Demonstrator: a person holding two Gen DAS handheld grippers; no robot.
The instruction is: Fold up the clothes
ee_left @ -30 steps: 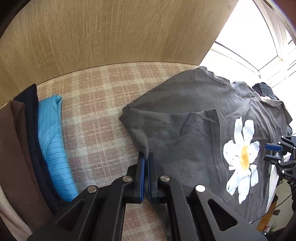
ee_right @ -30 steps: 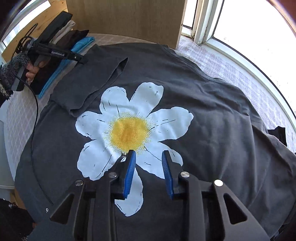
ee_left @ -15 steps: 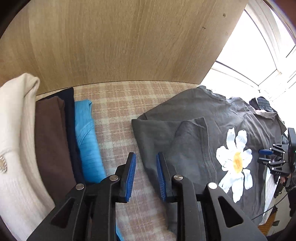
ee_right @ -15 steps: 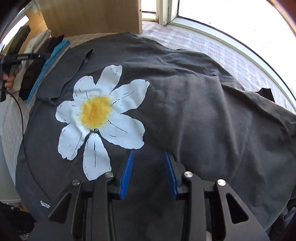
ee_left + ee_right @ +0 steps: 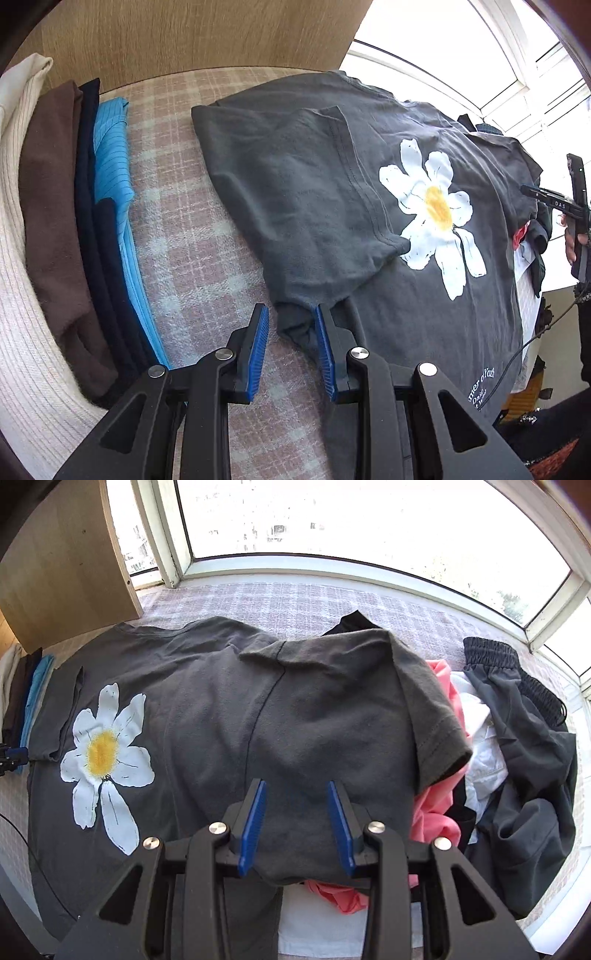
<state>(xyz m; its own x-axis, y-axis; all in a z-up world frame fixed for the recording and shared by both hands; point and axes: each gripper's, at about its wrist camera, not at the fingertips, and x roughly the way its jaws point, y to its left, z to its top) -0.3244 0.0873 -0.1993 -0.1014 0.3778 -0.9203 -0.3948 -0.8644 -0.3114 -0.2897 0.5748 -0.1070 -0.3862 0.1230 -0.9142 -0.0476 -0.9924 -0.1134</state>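
T-shirt (image 5: 229, 716) dark grey, white daisy print; one sleeve folded inward.

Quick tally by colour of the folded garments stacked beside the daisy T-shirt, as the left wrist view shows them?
Cream or white: 1
Brown: 1
Navy: 1
Blue: 1
Total: 4 folded garments, side by side on the checked cover, apart from the grey daisy T-shirt.

left wrist view: looked steeply down, close over checked cloth (image 5: 192, 236) | right wrist view: faced window (image 5: 332, 517), close | shared: grey T-shirt (image 5: 314, 192) (image 5: 258, 701), folded stack (image 5: 55, 221) (image 5: 22, 686)
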